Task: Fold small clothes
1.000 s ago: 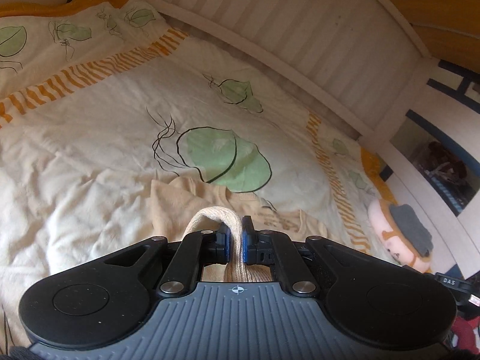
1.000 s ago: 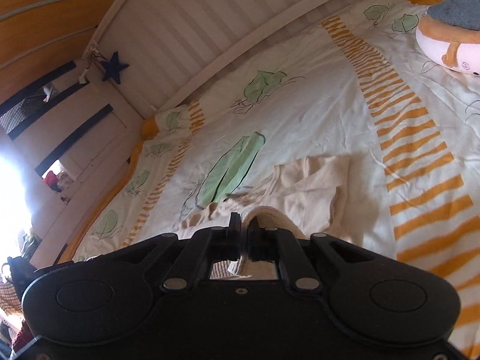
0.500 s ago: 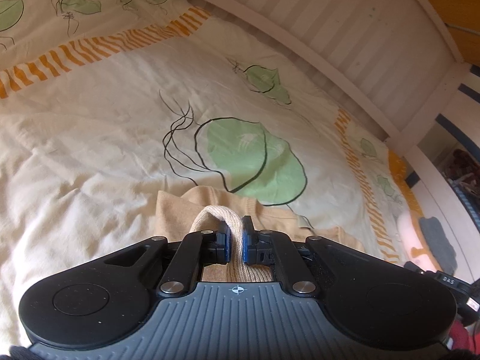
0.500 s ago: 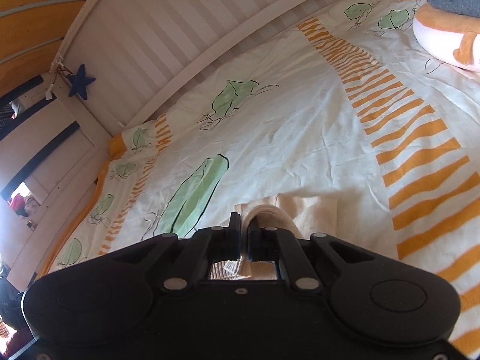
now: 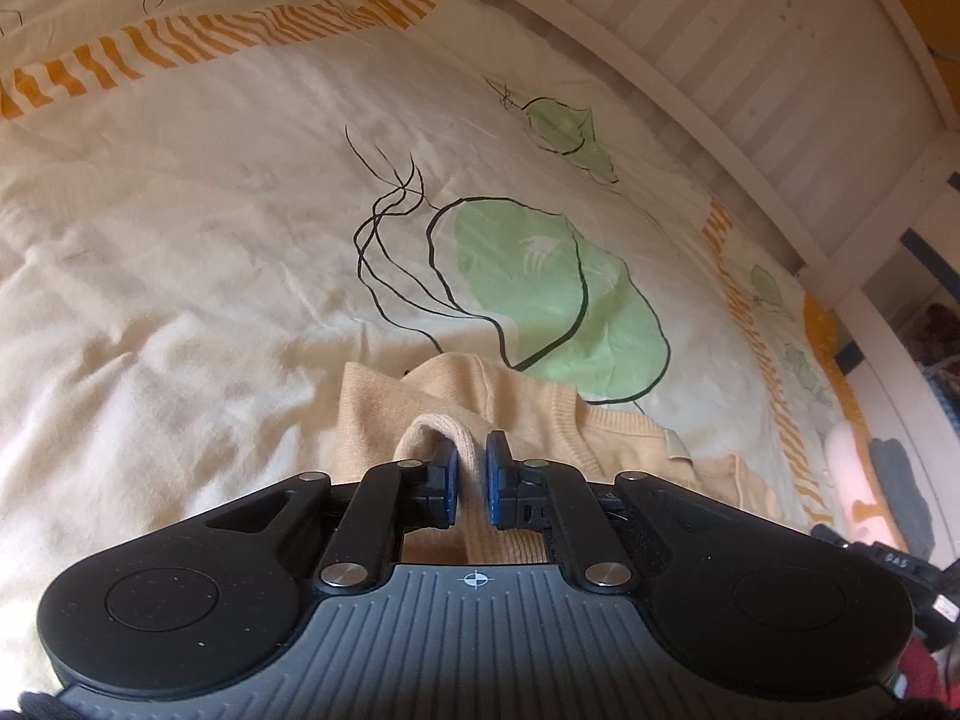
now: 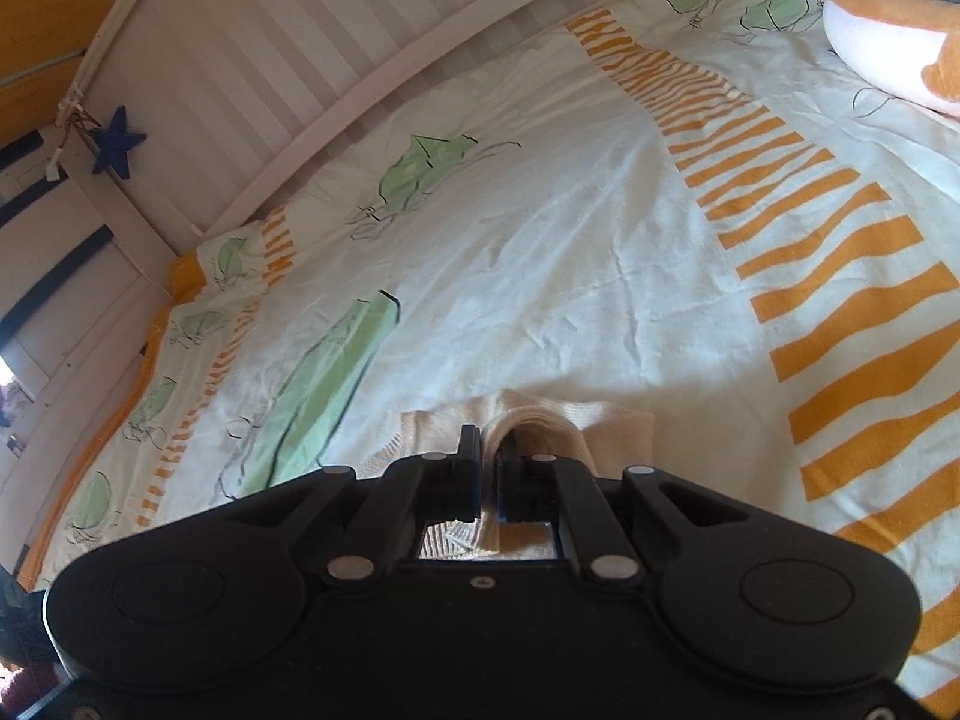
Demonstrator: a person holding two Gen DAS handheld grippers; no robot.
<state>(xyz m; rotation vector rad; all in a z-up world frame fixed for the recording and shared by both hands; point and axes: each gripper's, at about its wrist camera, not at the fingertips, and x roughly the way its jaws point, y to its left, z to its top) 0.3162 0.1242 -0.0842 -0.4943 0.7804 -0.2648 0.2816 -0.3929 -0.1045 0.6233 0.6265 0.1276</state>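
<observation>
A small cream knit sweater (image 5: 528, 414) lies on the bed quilt (image 5: 210, 276), bunched just ahead of both grippers. My left gripper (image 5: 469, 483) is shut on a ribbed edge of the sweater, which loops up over the left finger. In the right wrist view, my right gripper (image 6: 487, 471) is shut on another edge of the sweater (image 6: 558, 426), with fabric folded over the right finger. A white label (image 5: 675, 443) shows on the sweater to the right. The rest of the sweater is hidden under the gripper bodies.
The quilt has green leaf prints (image 5: 558, 300) and orange striped bands (image 6: 840, 276). A white slatted bed rail (image 6: 312, 54) runs along the far side. A plush toy (image 6: 888, 42) lies at the right. A blue star (image 6: 117, 141) hangs on the bedpost.
Both grippers have moved forward over the quilt with the sweater held, so less of the sweater shows ahead of them. The plush toy has slid toward the frame edges.
</observation>
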